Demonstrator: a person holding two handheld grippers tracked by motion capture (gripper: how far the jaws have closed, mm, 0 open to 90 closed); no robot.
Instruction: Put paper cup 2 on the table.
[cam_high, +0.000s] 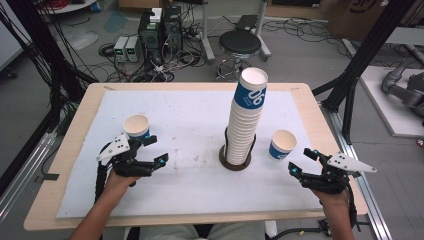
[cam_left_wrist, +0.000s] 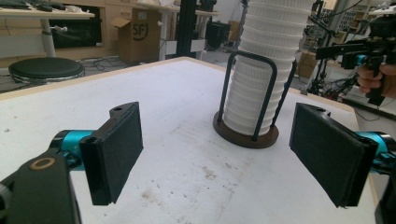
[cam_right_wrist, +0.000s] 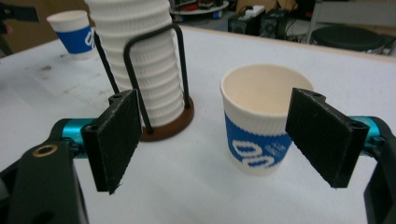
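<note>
Two hand-held grippers over a white mat (cam_high: 190, 195) on a pale wooden table (cam_high: 60, 165), a tall stack of cups (cam_high: 245, 120) between them. Left gripper (cam_high: 152, 150) low at the mat's left side, jaws spread wide with nothing between the pads – in the left gripper view just bare, faintly stained mat in the gap, the stack and its holder farther off beyond the gap. Just behind that gripper in the high view, a single paper cup (cam_high: 136, 126) standing upright, white with a blue band, close to the gripper's far jaw; touching or not, cannot tell. Right gripper (cam_high: 303, 162) at the mat's right edge, jaws likewise well apart and clamped on nothing. Ahead of it another paper cup (cam_right_wrist: 261, 126), upright on the mat, open mouth up, blue band with white print around the lower half – seen in the right gripper view beyond the gap, nearer the right-hand pad, clear of both pads. In the high view the same cup (cam_high: 282, 145) just beside the stack's right side, a little apart from it. Stack upright in a round dark wooden base (cam_high: 235, 161) with black wire hoops rising along its sides, top cup showing a blue band. Behind the table, a black round stool (cam_high: 240, 44) and tangled cables on the floor.
</note>
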